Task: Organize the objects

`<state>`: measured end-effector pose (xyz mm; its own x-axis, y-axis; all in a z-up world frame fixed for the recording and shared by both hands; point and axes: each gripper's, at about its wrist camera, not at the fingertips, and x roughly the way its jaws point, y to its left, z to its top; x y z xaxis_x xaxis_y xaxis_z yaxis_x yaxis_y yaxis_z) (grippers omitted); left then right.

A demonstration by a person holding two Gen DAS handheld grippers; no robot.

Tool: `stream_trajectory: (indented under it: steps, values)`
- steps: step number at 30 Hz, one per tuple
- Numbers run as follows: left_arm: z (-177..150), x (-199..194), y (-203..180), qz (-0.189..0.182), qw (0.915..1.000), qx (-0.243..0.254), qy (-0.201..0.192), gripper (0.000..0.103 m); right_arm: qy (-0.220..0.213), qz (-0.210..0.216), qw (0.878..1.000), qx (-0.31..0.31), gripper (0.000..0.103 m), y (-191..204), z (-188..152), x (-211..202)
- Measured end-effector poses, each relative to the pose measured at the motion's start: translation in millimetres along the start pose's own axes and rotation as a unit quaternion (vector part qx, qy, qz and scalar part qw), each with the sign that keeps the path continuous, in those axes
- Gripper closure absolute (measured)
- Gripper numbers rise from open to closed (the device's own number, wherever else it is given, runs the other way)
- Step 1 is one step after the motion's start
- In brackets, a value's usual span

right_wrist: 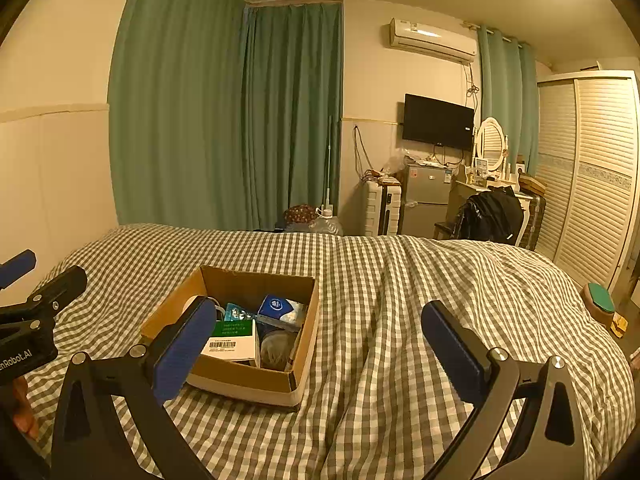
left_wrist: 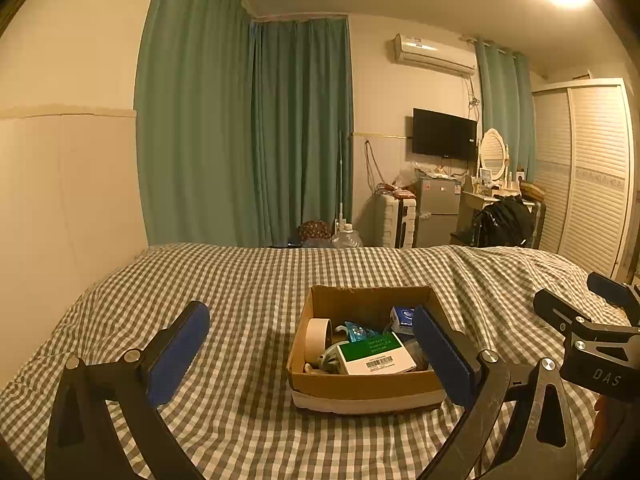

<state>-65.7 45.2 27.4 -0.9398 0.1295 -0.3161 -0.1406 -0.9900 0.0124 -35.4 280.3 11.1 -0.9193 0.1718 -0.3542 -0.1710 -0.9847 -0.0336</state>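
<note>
The cardboard box (left_wrist: pixel 362 384) is seen packed with small items, flanked by the left gripper (left_wrist: pixel 316 344) and right gripper (right_wrist: pixel 320 344), both held wide and empty, presumably for reaching in.

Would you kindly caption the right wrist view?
Open right gripper above a checked bedspread, beside a cardboard box of small items.

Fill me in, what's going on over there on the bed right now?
A person holds two grippers above a checkered bedspread. Both the left gripper and the right gripper are open and hold nothing. A cardboard box sits on the bed with things in it: a green-and-white box, a tape roll and a blue pack. Neither gripper touches anything.
</note>
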Motion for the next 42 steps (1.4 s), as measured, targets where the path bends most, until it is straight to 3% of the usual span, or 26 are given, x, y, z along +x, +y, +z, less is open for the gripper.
stream_trajectory:
  steps: [42]
  values:
    - [-3.3,-5.2,-1.9,0.0,0.9999,0.005,0.016,0.0,0.007,0.002,1.0,-0.003,0.0,6.1,-5.0,2.5]
